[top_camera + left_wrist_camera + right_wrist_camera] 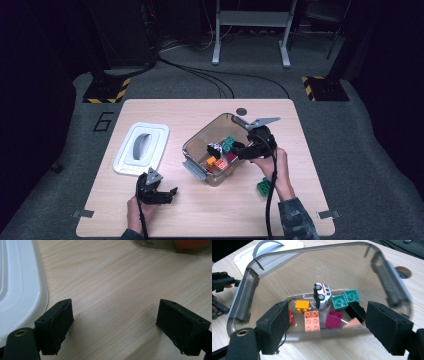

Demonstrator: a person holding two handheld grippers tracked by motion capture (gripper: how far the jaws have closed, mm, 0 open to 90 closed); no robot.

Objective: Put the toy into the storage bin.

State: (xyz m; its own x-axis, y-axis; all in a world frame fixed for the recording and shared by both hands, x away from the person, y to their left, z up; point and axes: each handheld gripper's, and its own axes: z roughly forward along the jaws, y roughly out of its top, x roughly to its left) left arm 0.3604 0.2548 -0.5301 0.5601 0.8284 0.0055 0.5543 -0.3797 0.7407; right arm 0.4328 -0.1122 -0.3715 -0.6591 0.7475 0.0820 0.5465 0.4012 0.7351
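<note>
Your right fingers (274,327) gape empty at the bin (244,302) rim; left gripper (156,191) idles open. Green brick (263,186) beside bin: your sleeve may sweep it off the worktop (210,210).

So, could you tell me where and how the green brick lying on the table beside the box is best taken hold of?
Take the green brick by its two flat side walls, coming straight down from above with the right tool. It lies alone on the table by the person's right wrist, outside the clear box, so nothing seems to block the jaws; the studded top would probably grip less well.
</note>
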